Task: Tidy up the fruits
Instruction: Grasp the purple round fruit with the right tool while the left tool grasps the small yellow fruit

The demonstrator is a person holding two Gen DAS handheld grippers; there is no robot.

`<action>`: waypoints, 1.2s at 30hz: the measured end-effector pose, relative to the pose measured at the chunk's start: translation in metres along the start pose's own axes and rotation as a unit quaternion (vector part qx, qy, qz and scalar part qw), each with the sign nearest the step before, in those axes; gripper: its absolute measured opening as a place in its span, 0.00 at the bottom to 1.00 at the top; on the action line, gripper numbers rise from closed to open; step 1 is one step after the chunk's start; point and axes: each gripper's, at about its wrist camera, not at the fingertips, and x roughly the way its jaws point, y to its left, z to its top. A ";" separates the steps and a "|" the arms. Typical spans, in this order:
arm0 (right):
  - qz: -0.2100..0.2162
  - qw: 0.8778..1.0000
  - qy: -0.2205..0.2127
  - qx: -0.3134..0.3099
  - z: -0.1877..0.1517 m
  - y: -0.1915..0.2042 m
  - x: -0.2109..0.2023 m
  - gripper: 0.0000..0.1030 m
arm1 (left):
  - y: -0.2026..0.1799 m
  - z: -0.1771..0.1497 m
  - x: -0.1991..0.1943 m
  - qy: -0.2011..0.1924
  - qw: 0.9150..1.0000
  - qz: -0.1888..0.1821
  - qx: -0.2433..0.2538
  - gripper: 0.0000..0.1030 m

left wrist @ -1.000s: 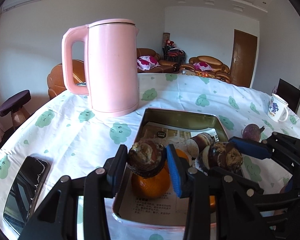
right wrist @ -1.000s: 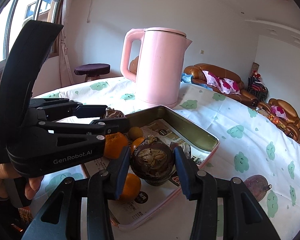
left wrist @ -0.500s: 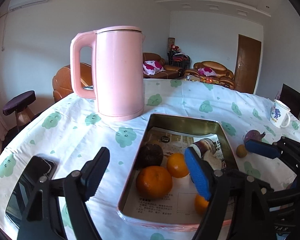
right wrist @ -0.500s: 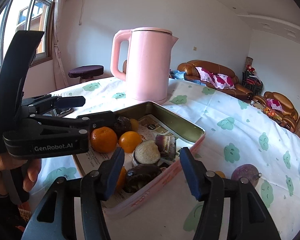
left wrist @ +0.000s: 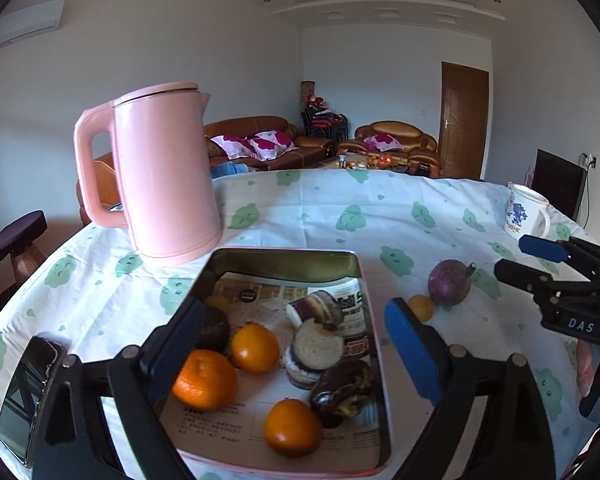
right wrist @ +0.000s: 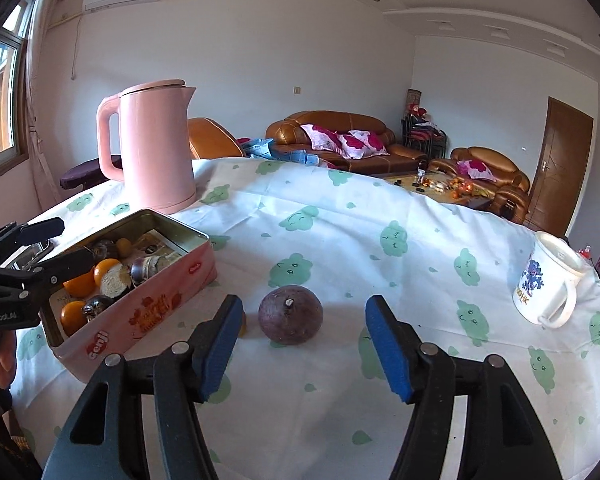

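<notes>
My right gripper (right wrist: 302,350) hangs with its jaws spread wide and empty, the purple passion fruit (right wrist: 290,314) on the tablecloth (right wrist: 400,280) just ahead, between the blue pads. My left gripper (left wrist: 296,354), also wide apart, hovers over the pink tin (right wrist: 140,312) holding oranges (left wrist: 204,380) and dark fruits.

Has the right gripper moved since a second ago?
Yes. The right gripper has swung right, away from the tin, and now faces the purple fruit on the tablecloth.
</notes>
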 end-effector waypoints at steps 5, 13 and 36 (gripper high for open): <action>0.018 0.999 0.037 0.008 0.002 0.001 0.028 0.64 | -0.021 0.005 0.008 -0.002 1.000 -0.003 0.014 0.94; 0.031 0.994 0.095 0.045 0.004 -0.006 0.071 0.64 | -0.035 0.010 0.016 0.003 1.000 -0.010 0.019 0.95; -0.025 0.994 0.062 0.088 -0.010 -0.064 0.040 0.54 | -0.116 0.010 0.082 0.112 0.987 -0.046 0.105 0.62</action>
